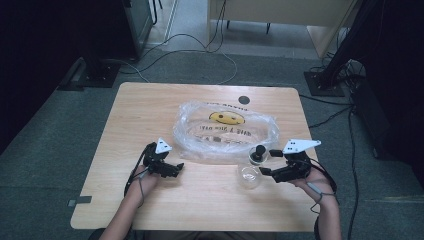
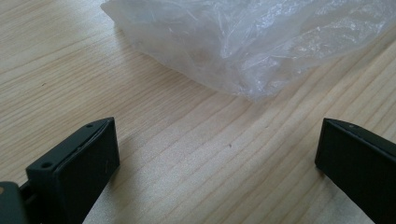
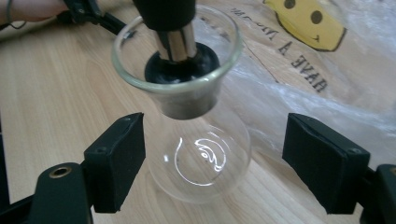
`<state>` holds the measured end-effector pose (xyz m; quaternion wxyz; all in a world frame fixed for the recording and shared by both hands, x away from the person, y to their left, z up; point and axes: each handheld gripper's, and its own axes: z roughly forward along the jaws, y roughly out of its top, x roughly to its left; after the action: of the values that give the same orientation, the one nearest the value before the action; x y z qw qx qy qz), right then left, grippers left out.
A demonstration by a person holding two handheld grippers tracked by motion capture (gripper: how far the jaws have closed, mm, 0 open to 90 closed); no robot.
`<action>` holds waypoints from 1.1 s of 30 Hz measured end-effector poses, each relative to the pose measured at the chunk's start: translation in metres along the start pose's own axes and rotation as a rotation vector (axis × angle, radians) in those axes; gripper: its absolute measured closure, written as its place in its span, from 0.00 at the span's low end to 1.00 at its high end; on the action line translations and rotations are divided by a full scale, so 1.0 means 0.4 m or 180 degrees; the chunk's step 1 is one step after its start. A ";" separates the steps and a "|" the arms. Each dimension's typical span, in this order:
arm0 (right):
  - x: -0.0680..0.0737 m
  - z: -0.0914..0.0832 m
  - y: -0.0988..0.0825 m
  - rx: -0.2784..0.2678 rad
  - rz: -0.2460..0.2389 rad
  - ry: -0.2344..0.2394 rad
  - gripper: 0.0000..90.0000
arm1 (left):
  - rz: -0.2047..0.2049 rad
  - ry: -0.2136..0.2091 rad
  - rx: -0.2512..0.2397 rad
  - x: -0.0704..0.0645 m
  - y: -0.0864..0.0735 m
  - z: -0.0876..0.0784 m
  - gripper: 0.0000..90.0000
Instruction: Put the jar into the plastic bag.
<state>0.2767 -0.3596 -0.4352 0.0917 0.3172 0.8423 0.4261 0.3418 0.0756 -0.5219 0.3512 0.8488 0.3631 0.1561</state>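
A clear glass flask (image 1: pixel 249 176) stands on the wooden table (image 1: pixel 145 115), plugged with a black stopper (image 1: pixel 257 153) that has a metal stem. My right gripper (image 1: pixel 266 162) is open just right of it; in the right gripper view the jaws flank the flask's round body (image 3: pixel 201 158) without touching, below the stopper (image 3: pixel 180 63). Behind it lies a crumpled clear plastic bag (image 1: pixel 225 132) printed with a yellow smiley (image 1: pixel 226 118). My left gripper (image 1: pixel 175 169) is open at the bag's near left corner, with bare wood between its jaws (image 2: pixel 217 140) and the bag (image 2: pixel 243 42) a little ahead.
A small black round cap (image 1: pixel 244 99) sits in the table near its far edge. Cables (image 1: pixel 200 47) run across the grey floor beyond, with dark stand bases (image 1: pixel 95 72) at the left and right. The person's other hand (image 3: pixel 32 8) is at the top left.
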 end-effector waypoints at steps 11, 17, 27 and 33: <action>0.012 0.031 0.001 -0.0189 -0.0177 0.0126 0.32 | 0.0000 0.0000 0.0000 0.000 0.000 0.000 0.00; 0.018 0.061 -0.002 -0.0281 -0.0272 0.0155 0.37 | 0.0001 0.0000 0.0001 0.000 0.000 0.000 0.00; 0.015 0.079 -0.016 -0.0572 -0.0327 0.0163 0.50 | 0.0000 0.0000 0.0001 0.000 0.000 0.000 0.00; 0.014 0.083 -0.020 -0.0634 -0.0339 0.0161 0.57 | 0.0001 0.0000 0.0001 0.000 0.000 0.000 0.00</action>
<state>0.2828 -0.3378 -0.4615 0.1241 0.2504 0.8134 0.5101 0.3418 0.0757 -0.5219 0.3510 0.8489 0.3631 0.1561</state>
